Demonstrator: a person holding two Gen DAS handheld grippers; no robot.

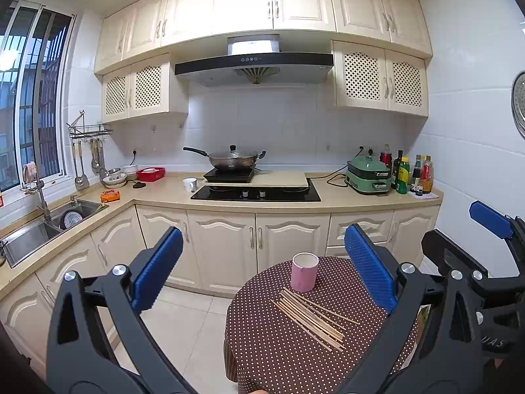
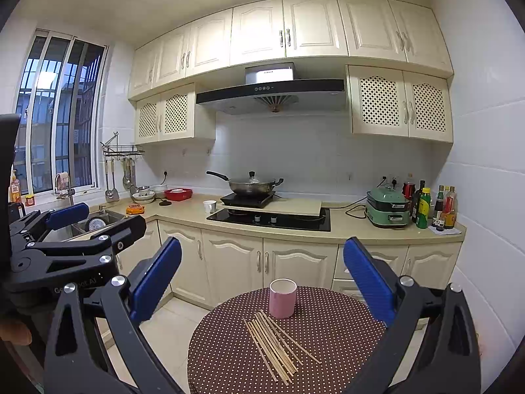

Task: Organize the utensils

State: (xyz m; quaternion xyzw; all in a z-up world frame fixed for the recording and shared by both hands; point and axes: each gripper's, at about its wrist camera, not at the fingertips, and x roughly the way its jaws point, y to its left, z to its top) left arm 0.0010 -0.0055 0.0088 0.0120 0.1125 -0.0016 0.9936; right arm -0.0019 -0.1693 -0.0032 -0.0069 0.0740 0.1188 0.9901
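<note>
Many thin wood sticks (image 2: 279, 344) lie in a loose pile on the round dotted counter (image 2: 229, 354), lower middle of the right wrist pic. A pink cup (image 2: 283, 298) stands upright just behind them, near the top ends of the pile, open side up, prob. so the sticks can go in it.

Left gripper (image 1: 262, 269) hangs above the counter w/ blue fingers (image 1: 157, 266) spread wide, nothing in them. Right gripper (image 2: 262, 279) is the same: fingers wide apart, empty, pointed at cup & sticks. Both sit side by side, lined up on the pile, likely ready to start. No stick is in the cup yet, as far as I can see.
</note>
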